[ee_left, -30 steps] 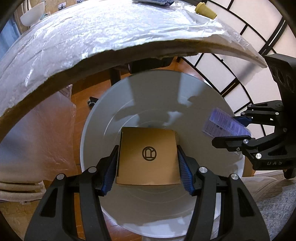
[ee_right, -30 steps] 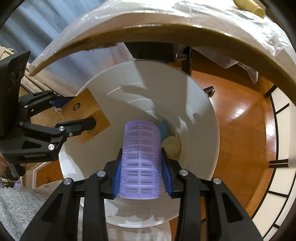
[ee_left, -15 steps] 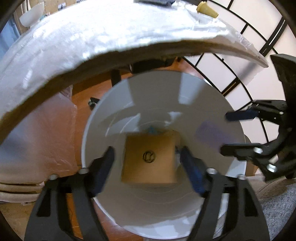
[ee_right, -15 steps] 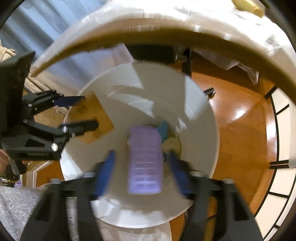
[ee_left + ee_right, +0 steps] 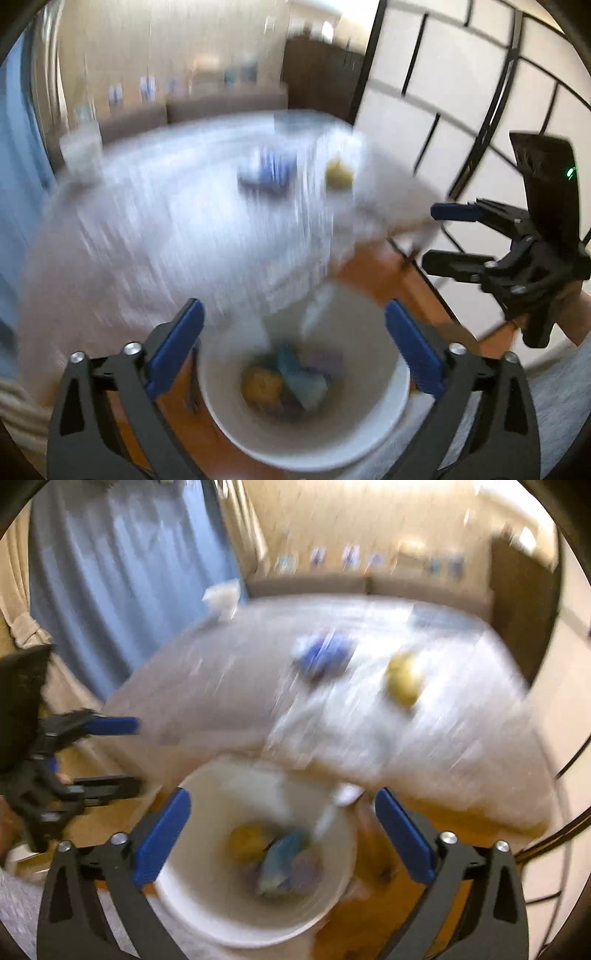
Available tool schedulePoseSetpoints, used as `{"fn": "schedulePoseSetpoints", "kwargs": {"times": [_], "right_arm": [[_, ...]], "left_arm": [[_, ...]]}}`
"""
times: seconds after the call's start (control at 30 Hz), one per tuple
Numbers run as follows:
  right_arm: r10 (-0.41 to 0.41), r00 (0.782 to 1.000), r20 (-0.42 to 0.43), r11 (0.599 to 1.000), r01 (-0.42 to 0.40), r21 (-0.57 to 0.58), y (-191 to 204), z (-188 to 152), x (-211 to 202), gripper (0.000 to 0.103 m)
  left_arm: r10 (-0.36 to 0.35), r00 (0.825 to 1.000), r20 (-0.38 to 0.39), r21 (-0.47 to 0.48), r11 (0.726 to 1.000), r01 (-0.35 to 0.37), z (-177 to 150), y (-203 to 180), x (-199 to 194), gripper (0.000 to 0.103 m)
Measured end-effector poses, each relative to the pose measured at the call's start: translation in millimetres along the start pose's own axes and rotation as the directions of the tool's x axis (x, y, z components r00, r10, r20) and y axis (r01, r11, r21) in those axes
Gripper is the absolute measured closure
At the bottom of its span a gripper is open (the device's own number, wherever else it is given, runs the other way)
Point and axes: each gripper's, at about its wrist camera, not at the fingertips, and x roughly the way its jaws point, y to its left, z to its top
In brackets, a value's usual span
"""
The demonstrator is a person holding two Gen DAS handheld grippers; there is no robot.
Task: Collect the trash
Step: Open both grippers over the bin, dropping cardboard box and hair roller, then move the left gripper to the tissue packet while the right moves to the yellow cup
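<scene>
The box and the roller, held before, are now dropped in the white bin (image 5: 306,435). The left gripper (image 5: 293,347) and right gripper (image 5: 282,834) are opening wide, empty. Beyond, the table (image 5: 461,738) is blurred; its trash is unclear.

Both my views smear with motion. The heap in the white bucket (image 5: 306,443) is blurred: a yellowish lump (image 5: 261,386), something teal (image 5: 284,856) and something purplish, none nameable. On the far desk (image 5: 369,716), a blue-and-white thing (image 5: 325,653) and a yellow one (image 5: 404,681) are streaks. The bucket's near rim hides behind my jaws, and the picture's edge cuts its bottom.
</scene>
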Motion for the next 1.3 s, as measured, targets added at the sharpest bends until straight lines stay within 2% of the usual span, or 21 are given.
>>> {"fn": "schedulePoseSetpoints", "kwargs": {"times": [0.07,0.17,0.23,0.33,0.43,0.5,0.67,0.93,1.07,1.3], "right_arm": [[-0.069,0.995,0.065,0.997,0.071,-0.024,-3,14,-7,0.004],[-0.104,0.993,0.057,0.994,0.106,-0.028,-14,28,5,0.004],[-0.075,0.997,0.021,0.997,0.075,-0.008,-26,35,18,0.004],[-0.045,0.999,-0.016,0.998,0.045,0.048,-48,36,37,0.004],[-0.007,1.0,-0.028,0.992,0.01,0.127,-69,40,56,0.004],[-0.009,0.999,-0.031,0.989,0.013,0.147,-76,41,64,0.004],[-0.016,0.998,-0.055,0.992,0.022,0.122,-88,50,89,0.004],[0.004,0.994,-0.108,0.998,0.003,0.07,-97,55,127,0.004],[0.015,0.991,-0.13,0.998,-0.006,0.068,-103,56,140,0.011],[0.011,0.988,-0.156,0.999,-0.004,0.048,-104,56,154,0.023]], "left_arm": [[0.029,0.996,0.082,0.001,1.0,-0.029,17,2,-12,0.002],[0.037,0.991,0.126,-0.044,0.999,-0.032,41,12,-11,0.002],[0.02,0.994,0.104,-0.094,0.995,-0.01,54,23,3,0.002],[0.023,0.996,0.089,-0.121,0.993,-0.012,69,37,26,0.002],[0.008,0.998,0.069,-0.117,0.993,0.0,80,45,49,0.002],[0.008,0.999,0.054,-0.086,0.996,-0.003,87,45,63,0.002],[0.03,1.0,-0.007,-0.015,0.999,-0.031,102,47,107,0.002],[-0.048,0.989,-0.139,0.044,0.998,0.055,108,50,170,0.002],[-0.045,0.985,-0.165,0.065,0.996,0.056,110,50,189,0.002],[-0.064,0.977,-0.204,0.033,0.997,0.072,112,59,210,0.002]]}}
